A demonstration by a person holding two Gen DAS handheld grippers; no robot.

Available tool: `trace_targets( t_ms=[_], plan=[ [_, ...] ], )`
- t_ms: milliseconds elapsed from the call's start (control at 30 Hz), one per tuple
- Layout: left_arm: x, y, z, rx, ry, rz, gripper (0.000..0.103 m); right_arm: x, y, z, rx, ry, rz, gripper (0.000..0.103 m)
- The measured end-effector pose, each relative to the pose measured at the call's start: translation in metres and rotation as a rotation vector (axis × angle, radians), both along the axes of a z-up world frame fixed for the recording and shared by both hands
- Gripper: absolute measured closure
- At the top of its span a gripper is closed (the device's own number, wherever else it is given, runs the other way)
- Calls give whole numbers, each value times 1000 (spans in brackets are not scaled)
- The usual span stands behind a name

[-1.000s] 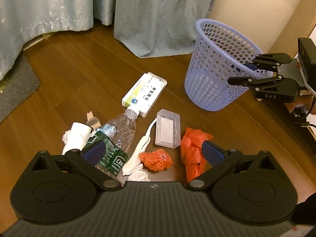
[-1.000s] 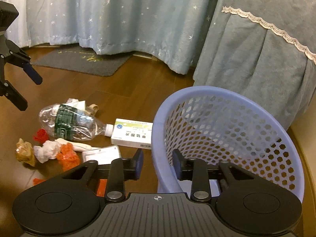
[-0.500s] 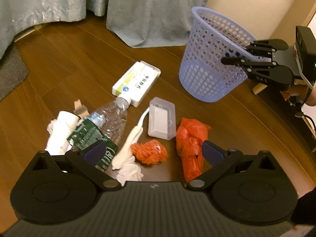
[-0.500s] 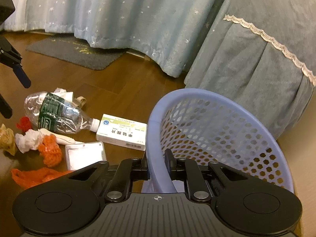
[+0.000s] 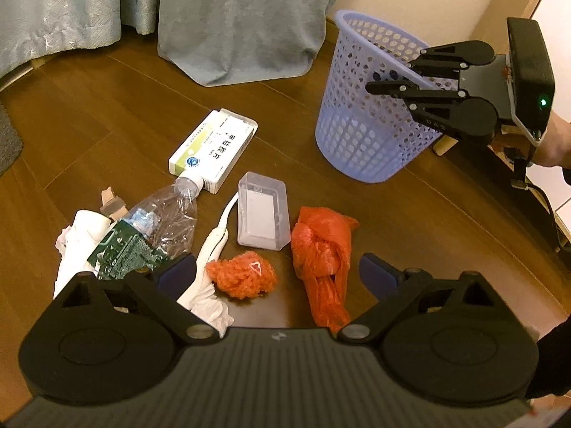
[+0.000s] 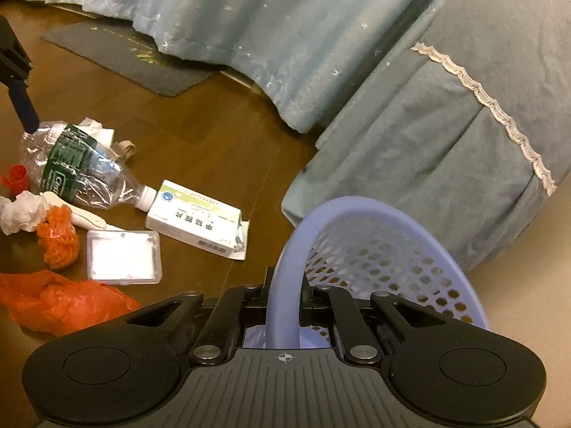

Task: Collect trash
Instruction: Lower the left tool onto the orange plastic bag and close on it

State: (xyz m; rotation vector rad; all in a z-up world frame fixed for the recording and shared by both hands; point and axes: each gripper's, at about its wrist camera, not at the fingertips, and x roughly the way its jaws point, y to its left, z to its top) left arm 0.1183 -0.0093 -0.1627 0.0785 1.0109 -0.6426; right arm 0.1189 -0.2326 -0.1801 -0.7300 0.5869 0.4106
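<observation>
Glossy wood floor — right hand-held gripper just clamped on perforated plastic basket rim; left hand-held gripper spread

Lavender-blue basket, walls a lattice of small holes. Wood floor, dark brown planks. Medicine box: white, pale green stripe, blue round logo, black characters. Clear crushed bottle, white cap, dark green label with white print. Clear plastic case, white inside. Orange-red plastic bag; orange mesh wad beside it. White crumpled tissue. Curtains pale blue-green, sprinkled with small white stars. Bed skirt dusty teal, cream scalloped lace trim. Dark grey mat with faint yellowish lettering. Both grippers black, blue pads.
</observation>
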Motion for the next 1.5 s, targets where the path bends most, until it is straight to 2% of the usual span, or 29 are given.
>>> trace_targets(
  t_ms=[133, 300, 400, 567, 833, 1067, 1200, 1333, 1500],
  plan=[
    [-3, 4, -4, 14, 12, 1, 9, -12, 10, -6, -110, -44, 29, 97],
    [-3, 5, -8, 14, 20, 8, 13, -28, 21, -28, -320, -115, 99, 95],
    [-5, 3, -11, 15, 18, 6, 15, -35, 23, -43, -381, -134, 109, 95],
    [-9, -1, -16, 25, 8, -11, 19, -44, 28, -58, -338, -133, 33, 99],
    [-18, -20, -28, 48, -33, -114, 28, -56, 40, -77, -294, -193, -59, 102],
    [-18, -55, -52, 38, -50, -181, 29, -60, 42, -85, -301, -182, -49, 103],
    [-14, -72, -66, 37, -49, -188, 29, -61, 41, -89, -314, -183, -59, 103],
    [-9, -85, -80, 57, -39, -195, 34, -58, 38, -92, -324, -173, -70, 103],
    [-4, -91, -94, 101, -37, -192, 49, -57, 36, -94, -322, -164, -82, 103]
  ],
)
